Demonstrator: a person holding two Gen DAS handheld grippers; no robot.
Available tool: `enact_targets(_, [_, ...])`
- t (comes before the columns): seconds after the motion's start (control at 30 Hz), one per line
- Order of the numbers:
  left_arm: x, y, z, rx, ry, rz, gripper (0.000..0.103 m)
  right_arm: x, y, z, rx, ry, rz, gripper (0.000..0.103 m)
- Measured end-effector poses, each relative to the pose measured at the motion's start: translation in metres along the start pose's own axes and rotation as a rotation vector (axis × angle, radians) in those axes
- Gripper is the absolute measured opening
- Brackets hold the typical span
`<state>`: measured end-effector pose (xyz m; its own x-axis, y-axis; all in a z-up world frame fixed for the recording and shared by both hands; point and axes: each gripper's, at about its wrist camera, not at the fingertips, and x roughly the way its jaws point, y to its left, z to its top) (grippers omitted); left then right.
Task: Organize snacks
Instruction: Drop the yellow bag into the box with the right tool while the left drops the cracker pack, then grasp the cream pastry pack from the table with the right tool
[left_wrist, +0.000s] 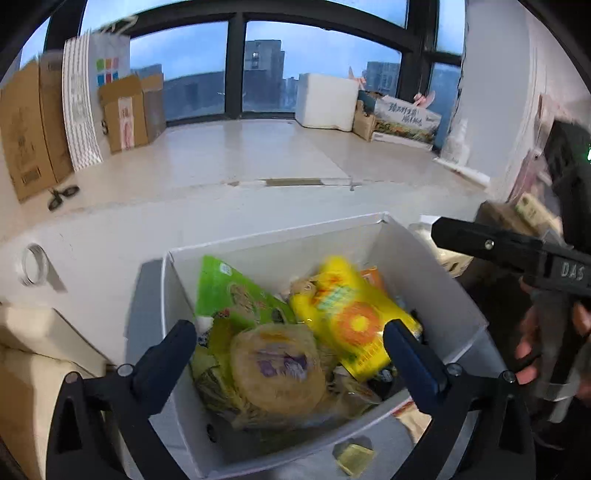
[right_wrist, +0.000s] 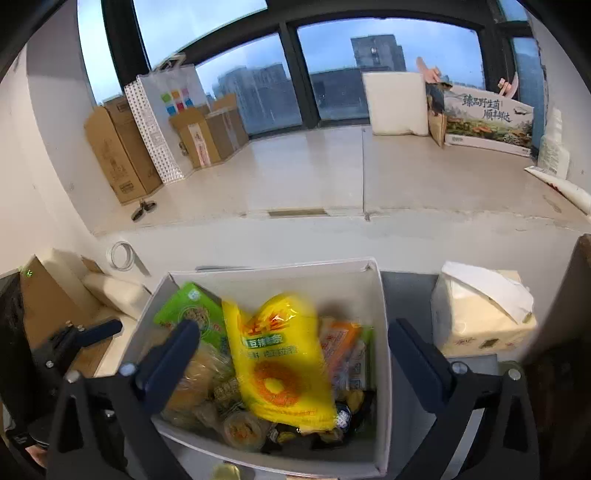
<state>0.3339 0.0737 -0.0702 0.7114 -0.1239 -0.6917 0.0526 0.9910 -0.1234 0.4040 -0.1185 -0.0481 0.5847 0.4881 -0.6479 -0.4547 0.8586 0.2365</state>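
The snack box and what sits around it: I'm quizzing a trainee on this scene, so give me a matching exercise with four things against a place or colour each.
Things:
1. yellow packet
2. green packet
3. tape roll
4. tissue pack

Descriptions:
A. outside the white box, to its right
B. on the white surface, left of and beyond the box
C. on top of the pile, with an orange ring printed on it
D. leaning in the box's far left corner

Pairs: 1-C, 2-D, 3-B, 4-A
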Motion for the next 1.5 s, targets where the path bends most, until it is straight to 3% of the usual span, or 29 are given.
enact_targets(0.07, [-0.003, 0.003, -0.001, -0.007, -0.005, 0.011, 0.103, 0.002, -0.003, -0.002, 0.013, -0.009, 0.018, 0.103])
enact_targets(0.2, [-0.008, 0.008, -0.001, -0.021, -0.005, 0.024, 0.103, 0.005, -0.004, -0.007, -0.018, -0.005, -0.042, 0.103])
enact_targets(0.33, [-0.019, 0.009, -0.006, -0.011, -0.012, 0.038, 0.103, -0.004, -0.006, -0.010, -0.012, -0.014, -0.047, 0.103])
enact_targets(0.53, [-0.052, 0.006, -0.019, -0.002, -0.048, 0.055, 0.103, -0.035, -0.003, -0.020, -0.022, -0.051, -0.028, 0.103])
enact_targets(0.7, [-0.101, -0.002, -0.039, 0.006, -0.107, 0.053, 0.103, -0.075, 0.012, -0.048, -0.091, -0.120, -0.007, 0.103])
enact_targets(0.83, [-0.141, -0.006, -0.069, -0.021, -0.156, 0.050, 0.103, -0.108, 0.020, -0.088, -0.108, -0.149, 0.029, 0.103])
enact_targets(0.93, [-0.154, -0.010, -0.101, -0.037, -0.150, 0.023, 0.103, -0.126, 0.019, -0.130, -0.080, -0.128, 0.070, 0.103])
enact_targets(1.07, [-0.162, -0.016, -0.138, -0.067, -0.167, 0.027, 0.103, -0.131, 0.018, -0.179, -0.066, -0.083, 0.039, 0.103])
enact_targets(1.17, [-0.159, -0.020, -0.153, -0.072, -0.135, 0.021, 0.103, -0.123, 0.017, -0.206, -0.061, -0.028, 0.037, 0.103])
enact_targets(1.37, [-0.159, -0.029, -0.171, -0.059, -0.110, 0.028, 0.103, -0.095, 0.014, -0.236, -0.055, 0.069, 0.030, 0.103])
enact_targets(1.5, [-0.159, -0.028, -0.173, -0.064, -0.105, 0.020, 0.103, -0.069, 0.014, -0.237, -0.069, 0.123, 0.019, 0.103])
